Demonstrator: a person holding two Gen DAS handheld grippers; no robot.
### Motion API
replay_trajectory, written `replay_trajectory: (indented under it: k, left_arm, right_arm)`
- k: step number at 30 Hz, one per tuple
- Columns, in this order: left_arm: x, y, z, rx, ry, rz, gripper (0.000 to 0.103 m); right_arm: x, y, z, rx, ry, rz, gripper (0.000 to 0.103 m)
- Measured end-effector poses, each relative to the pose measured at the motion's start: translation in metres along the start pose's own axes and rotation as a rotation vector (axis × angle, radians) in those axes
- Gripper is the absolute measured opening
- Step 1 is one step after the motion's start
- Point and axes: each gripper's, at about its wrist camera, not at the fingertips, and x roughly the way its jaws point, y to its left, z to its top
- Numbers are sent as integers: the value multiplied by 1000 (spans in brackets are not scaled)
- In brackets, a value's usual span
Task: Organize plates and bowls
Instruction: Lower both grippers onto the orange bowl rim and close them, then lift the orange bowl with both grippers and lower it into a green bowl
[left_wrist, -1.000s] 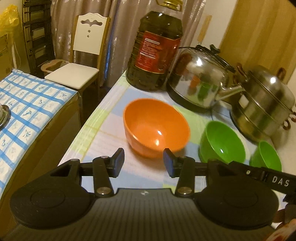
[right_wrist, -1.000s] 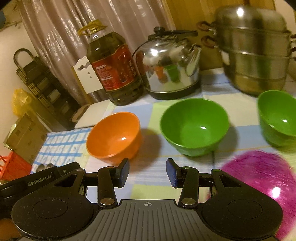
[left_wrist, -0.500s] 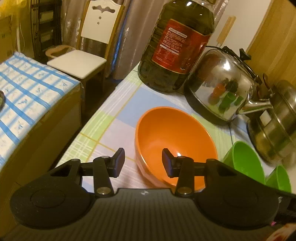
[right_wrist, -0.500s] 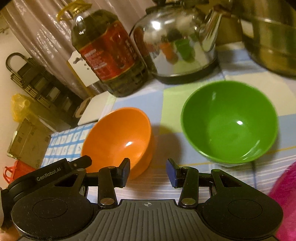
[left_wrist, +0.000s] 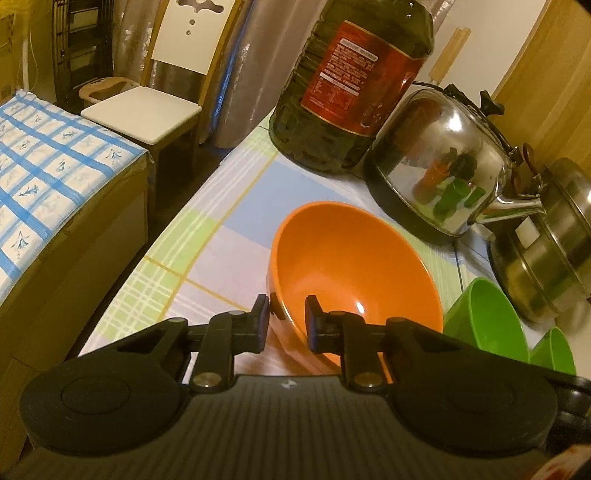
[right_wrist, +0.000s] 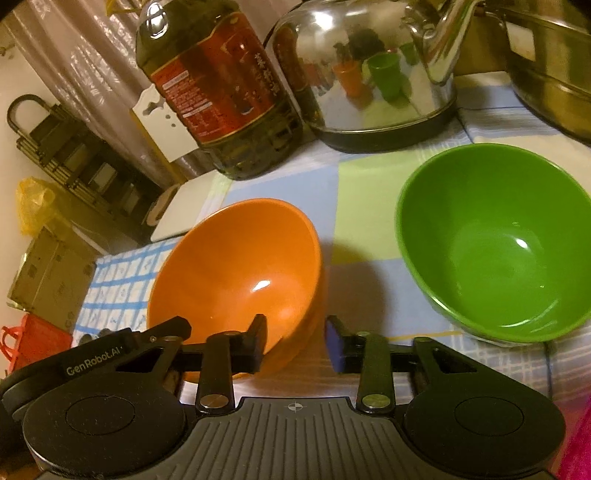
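Orange bowl (left_wrist: 354, 273): near left on the checked tablecloth (left_wrist: 207, 251), upright. Likely light, rigid, glossy and slippery; best taken by the rim. Left gripper (left_wrist: 284, 321) straddles the near rim, one finger outside, one inside, narrowed but not clearly pinching. Right gripper (right_wrist: 295, 339) spread, rim between its fingers. Right: green bowl (right_wrist: 495, 240), apart. Far: oil bottle (left_wrist: 351, 85), kettle (left_wrist: 439, 162), steel pot (left_wrist: 546, 251), close behind.

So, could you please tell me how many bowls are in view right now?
3. The orange bowl sits with its near rim between the left tongs. A large green bowl sits right of it, and a smaller green bowl lies beyond. Others may be hidden.
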Motion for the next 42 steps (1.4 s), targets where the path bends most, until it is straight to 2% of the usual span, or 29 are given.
replay_trajectory:
  k: [13, 24, 32, 42]
  left_arm:
    - [-10, -11, -2, 42, -3, 11, 16]
    - [-38, -25, 3, 44, -41, 6, 16]
    - [-59, -54, 9, 52, -92, -46, 16]
    - [-63, -105, 6, 88, -102, -137, 16]
  right_arm:
    - [-2, 3, -4, -32, 0, -28, 25]
    - [-32, 11, 4, -71, -45, -7, 24]
    - [-65, 7, 19, -83, -106, -4, 24]
    - [-109, -24, 34, -74, -170, -37, 24]
